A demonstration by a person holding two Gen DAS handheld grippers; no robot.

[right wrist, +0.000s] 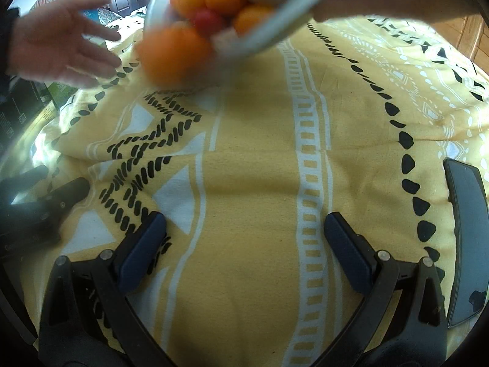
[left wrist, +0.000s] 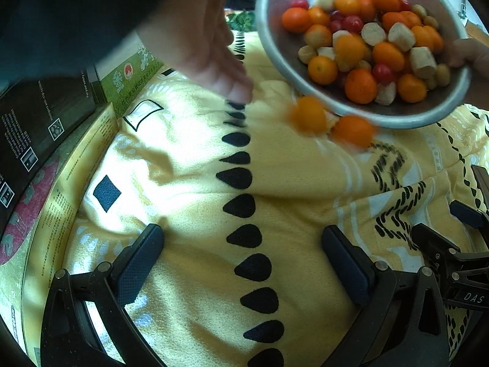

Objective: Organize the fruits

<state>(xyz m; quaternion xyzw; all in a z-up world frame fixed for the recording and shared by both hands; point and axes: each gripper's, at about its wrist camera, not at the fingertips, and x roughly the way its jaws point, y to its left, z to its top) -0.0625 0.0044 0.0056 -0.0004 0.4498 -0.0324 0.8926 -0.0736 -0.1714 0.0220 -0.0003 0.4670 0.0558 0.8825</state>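
Both tongs lie low over the yellow patterned cloth (left wrist: 189,140) covering the surface. Left tongs (left wrist: 243,263): jaws spread wide, nothing between them. Right tongs (right wrist: 244,244): jaws likewise apart and empty.

Round silver metal bowl (left wrist: 266,42) held tilted above the far side of the cloth; a person's hand (left wrist: 470,56) grips its right rim. Contents: small orange citrus fruits (left wrist: 360,85), red cherry tomatoes (left wrist: 353,24), pale beige cut pieces (left wrist: 402,36). Two orange fruits, motion-blurred (left wrist: 308,114), sit just below the bowl's lowered rim, over the cloth; contact with the cloth cannot be told.

A second open hand (left wrist: 207,49) is held just left of the bowl, palm toward it.

Printed cartons (left wrist: 61,116) stand along the left edge. Dark smartphone (right wrist: 464,238) lies on the cloth at near right.
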